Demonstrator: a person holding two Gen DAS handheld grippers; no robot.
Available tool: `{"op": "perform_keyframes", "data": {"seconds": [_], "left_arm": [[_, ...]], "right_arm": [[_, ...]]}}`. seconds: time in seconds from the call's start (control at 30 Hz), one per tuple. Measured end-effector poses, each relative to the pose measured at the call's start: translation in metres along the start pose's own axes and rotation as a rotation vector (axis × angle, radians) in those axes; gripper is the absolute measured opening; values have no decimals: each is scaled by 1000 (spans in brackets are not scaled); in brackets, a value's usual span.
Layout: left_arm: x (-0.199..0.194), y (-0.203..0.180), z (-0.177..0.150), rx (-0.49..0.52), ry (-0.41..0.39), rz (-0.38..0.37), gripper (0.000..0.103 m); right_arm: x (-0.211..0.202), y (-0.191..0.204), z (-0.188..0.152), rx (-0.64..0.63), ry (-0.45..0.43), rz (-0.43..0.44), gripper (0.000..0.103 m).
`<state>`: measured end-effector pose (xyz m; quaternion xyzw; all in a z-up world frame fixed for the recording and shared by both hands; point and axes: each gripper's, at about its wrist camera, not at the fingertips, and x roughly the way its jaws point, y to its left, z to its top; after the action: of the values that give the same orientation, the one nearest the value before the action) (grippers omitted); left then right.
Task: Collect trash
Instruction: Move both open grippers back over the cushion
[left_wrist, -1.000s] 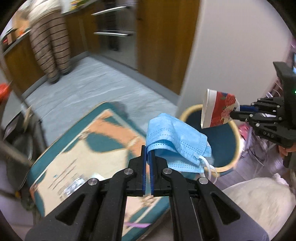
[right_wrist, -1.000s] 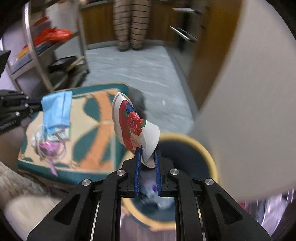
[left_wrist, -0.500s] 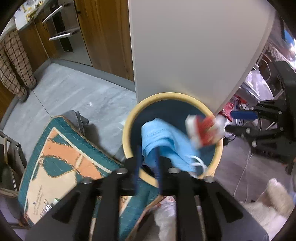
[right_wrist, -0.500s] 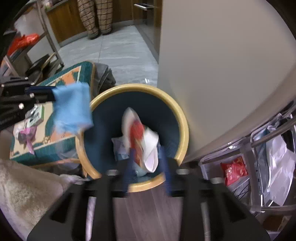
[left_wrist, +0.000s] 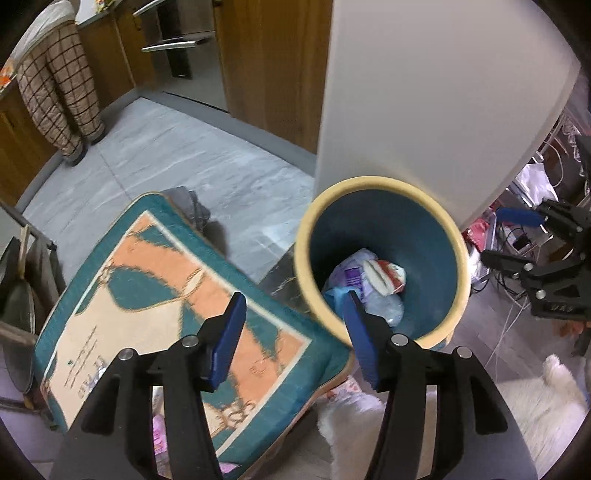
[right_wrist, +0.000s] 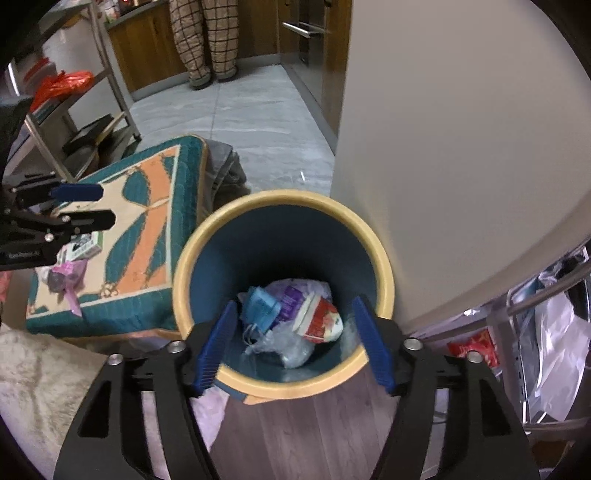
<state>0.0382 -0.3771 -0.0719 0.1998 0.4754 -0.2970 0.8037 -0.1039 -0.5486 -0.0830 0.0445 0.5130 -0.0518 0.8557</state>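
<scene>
Over the bin, your right gripper and left gripper both gape empty; swing back carefully toward the wrappers on the cushion.

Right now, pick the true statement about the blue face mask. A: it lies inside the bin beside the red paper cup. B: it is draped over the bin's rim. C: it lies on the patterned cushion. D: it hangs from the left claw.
A: in the right wrist view the blue face mask lies at the bottom of the bin next to the red paper cup, and both claws are open and empty.
</scene>
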Motion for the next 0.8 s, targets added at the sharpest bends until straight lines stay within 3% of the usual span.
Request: {"op": "perform_keyframes", "data": {"seconds": [0.13, 0.2, 0.4, 0.63, 0.8], "left_arm": [[-13, 25, -16, -38, -10, 21, 63], [-22, 42, -25, -66, -8, 40, 70], [-57, 103, -59, -127, -35, 144, 79], [-96, 193, -115, -317, -54, 277, 80], [-102, 240, -156, -456, -28, 327, 84]], "right_arm": [[-15, 14, 14, 6, -37, 32, 91], [-23, 27, 24, 1, -59, 51, 94], [-45, 86, 63, -42, -112, 129, 96], [-54, 191, 112, -132, -161, 223, 98], [-27, 264, 137, -145, -70, 311, 98]]}}
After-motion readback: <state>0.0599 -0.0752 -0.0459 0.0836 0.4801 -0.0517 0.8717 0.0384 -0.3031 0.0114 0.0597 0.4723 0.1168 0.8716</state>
